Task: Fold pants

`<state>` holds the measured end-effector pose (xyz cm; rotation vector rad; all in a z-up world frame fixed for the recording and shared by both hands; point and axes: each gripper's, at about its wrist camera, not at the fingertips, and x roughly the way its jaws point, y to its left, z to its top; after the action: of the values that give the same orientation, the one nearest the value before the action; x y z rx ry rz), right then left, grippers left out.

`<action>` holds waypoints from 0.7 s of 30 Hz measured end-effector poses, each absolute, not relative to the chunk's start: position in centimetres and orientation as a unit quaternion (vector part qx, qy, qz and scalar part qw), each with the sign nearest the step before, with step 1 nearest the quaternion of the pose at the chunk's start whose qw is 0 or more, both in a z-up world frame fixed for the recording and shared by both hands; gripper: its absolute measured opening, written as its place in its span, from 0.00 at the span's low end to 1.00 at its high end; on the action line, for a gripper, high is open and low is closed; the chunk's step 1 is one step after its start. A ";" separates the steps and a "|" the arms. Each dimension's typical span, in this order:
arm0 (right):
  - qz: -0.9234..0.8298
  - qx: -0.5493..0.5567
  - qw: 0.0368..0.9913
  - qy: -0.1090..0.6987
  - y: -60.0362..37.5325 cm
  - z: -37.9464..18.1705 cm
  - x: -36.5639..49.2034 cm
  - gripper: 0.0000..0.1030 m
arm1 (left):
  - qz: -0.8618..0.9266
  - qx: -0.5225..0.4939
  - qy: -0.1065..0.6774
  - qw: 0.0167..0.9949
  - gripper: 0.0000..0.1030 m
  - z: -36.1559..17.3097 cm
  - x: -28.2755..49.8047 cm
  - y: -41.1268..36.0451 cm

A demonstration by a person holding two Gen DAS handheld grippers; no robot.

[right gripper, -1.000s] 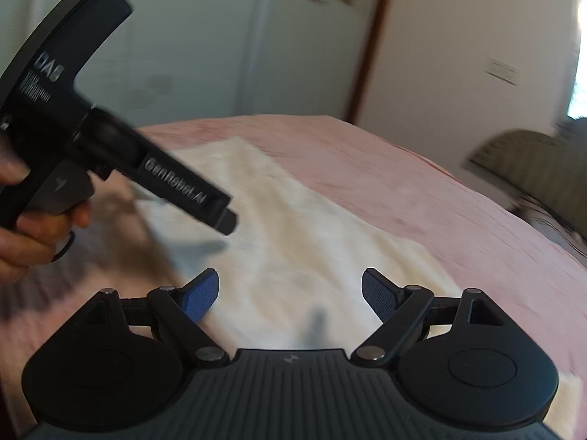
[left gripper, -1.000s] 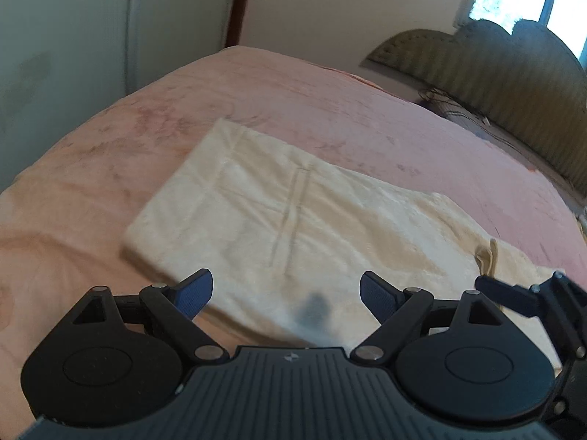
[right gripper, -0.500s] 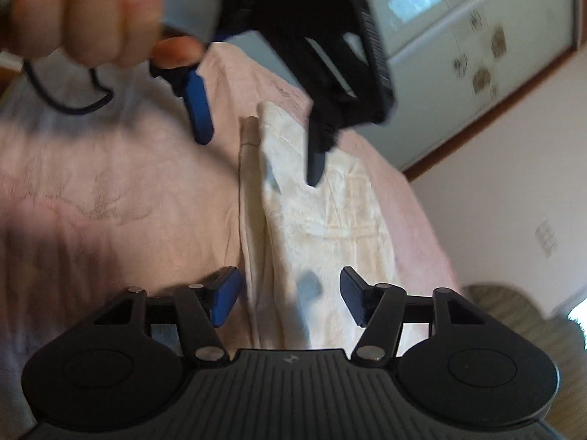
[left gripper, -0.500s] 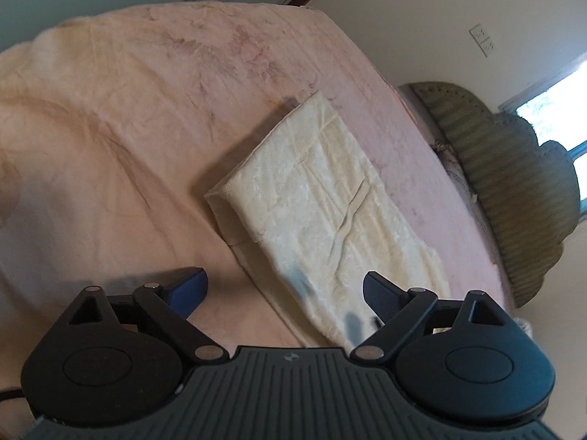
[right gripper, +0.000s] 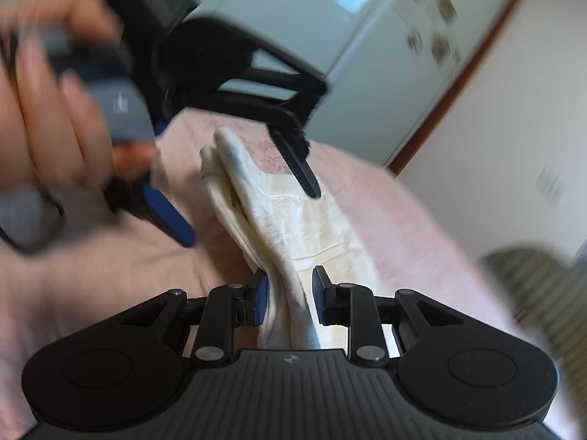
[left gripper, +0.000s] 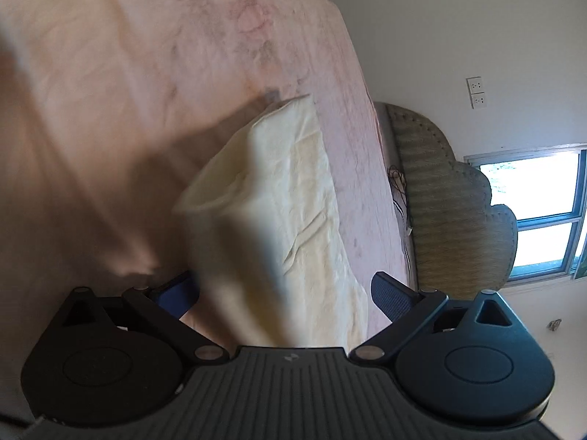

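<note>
Left wrist view, starting at 9 o'clock: pink bedsheet point(left gripper: 110, 117) fills the frame from 9 through 12, wrinkled, with a dark soft shadow crossing it toward centre. Cream pants point(left gripper: 293, 198) lie on the sheet as a long folded strip running from centre down to 6 o'clock; the near edge at 7 o'clock is lifted and blurred, rising up off the sheet. Left gripper point(left gripper: 282, 291) at 6 o'clock, jaws spread wide, the lifted cloth standing between them, against or in front of the left blue pad, well clear of the right one; not pinching. At 3 o'clock, a woven olive headboard point(left gripper: 451, 212) along the far side of the bed, a window point(left gripper: 543, 216) beyond it, and a wall socket point(left gripper: 477, 91) at 2 o'clock. Right wrist view, from 9 o'clock: a hand point(right gripper: 47, 110), blurred, wraps the grey handle of the left gripper point(right gripper: 249, 212), whose two fingers point down at 10 to 12 o'clock, set well apart, straddling the far end of the pants point(right gripper: 293, 220) without touching that I can confirm. Pants run from 11 o'clock down to 6, edge bunched into a raised ridge. Right gripper point(right gripper: 290, 299) at 6 o'clock, pads drawn close on that ridge, cloth pinched between them. Pink bedsheet point(right gripper: 403, 227) at 3 o'clock; pale wardrobe doors point(right gripper: 367, 36) at 1 o'clock, blurred.
</note>
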<state>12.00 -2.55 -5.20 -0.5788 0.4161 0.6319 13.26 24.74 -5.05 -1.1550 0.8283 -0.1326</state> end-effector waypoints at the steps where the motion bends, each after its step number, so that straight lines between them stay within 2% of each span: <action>1: 0.338 -0.262 0.876 0.221 -3.0 -4.8 12.1 0.24 | -0.059 -0.523 0.379 0.761 0.97 -4.9 13.8 24.6; 6: 0.389 -0.135 0.880 0.239 -5.7 -2.1 14.3 0.24 | -0.047 -0.491 0.380 0.783 0.86 -4.3 15.5 23.9; 8: 0.350 -0.125 0.893 0.253 -5.2 -2.8 16.3 0.24 | -0.046 -0.473 0.374 0.796 0.71 -4.0 15.7 23.6; 12: 0.308 -0.148 0.881 0.328 -4.5 -6.7 20.3 0.24 | -0.019 -0.448 0.384 0.807 0.51 -4.3 16.2 23.2; 14: 0.313 -0.151 0.881 0.321 -4.7 -7.1 20.5 0.24 | -0.009 -0.442 0.384 0.811 0.33 -4.6 16.2 23.5; 17: 0.329 -0.132 0.882 0.309 -4.8 -5.9 20.6 0.25 | 0.009 -0.393 0.381 0.836 0.15 -4.0 15.8 22.9; 21: 0.336 -0.111 0.885 0.302 -5.5 -5.5 21.8 0.25 | 0.018 -0.317 0.350 0.881 0.13 -1.6 14.7 20.3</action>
<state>21.84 -5.49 -5.46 -0.2318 0.6286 0.6998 14.68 20.35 -1.59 -0.6597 0.7288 0.0379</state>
